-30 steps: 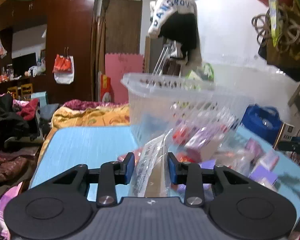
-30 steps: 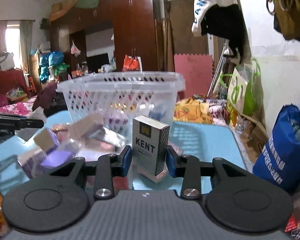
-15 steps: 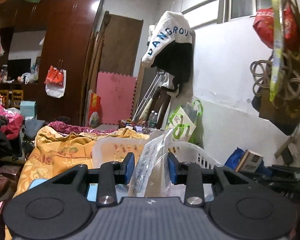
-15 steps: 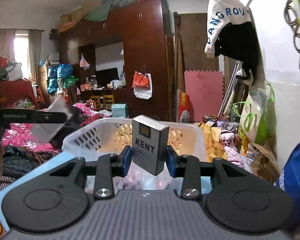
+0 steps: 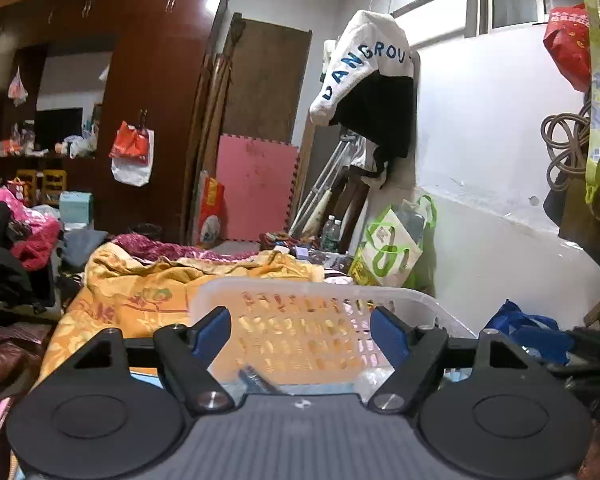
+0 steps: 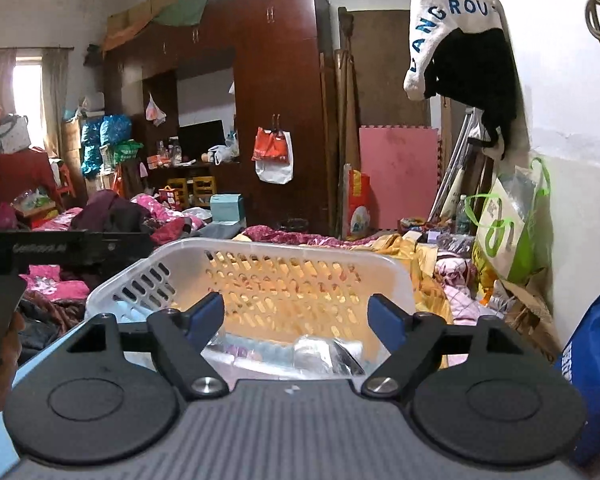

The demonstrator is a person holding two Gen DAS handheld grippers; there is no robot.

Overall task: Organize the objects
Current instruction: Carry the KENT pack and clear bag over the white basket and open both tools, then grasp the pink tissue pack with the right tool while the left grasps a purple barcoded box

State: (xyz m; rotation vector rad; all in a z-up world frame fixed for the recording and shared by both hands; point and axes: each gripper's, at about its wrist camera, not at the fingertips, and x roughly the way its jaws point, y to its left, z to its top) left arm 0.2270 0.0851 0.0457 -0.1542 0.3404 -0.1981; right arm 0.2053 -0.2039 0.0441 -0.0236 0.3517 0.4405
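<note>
A translucent white plastic basket (image 5: 316, 292) with slotted walls sits just ahead of and below my left gripper (image 5: 302, 334), which is open and empty above its near rim. It also shows in the right wrist view (image 6: 284, 252), where my right gripper (image 6: 296, 320) is open and empty above its near side. Clear plastic packets (image 6: 312, 354) lie inside the basket. A dark item (image 5: 260, 380) shows low inside the basket in the left wrist view. The KENT box is out of sight.
An orange patterned blanket (image 5: 140, 284) lies behind the basket. A blue bag (image 6: 592, 368) stands at the right. A green and white bag (image 5: 392, 248) leans on the wall. A hand on the other gripper's body (image 6: 4, 344) shows at the left edge.
Both grippers opened above the basket. The left one let go of the clear packet and the right one let go of the KENT box; neither item is between the fingers now.
</note>
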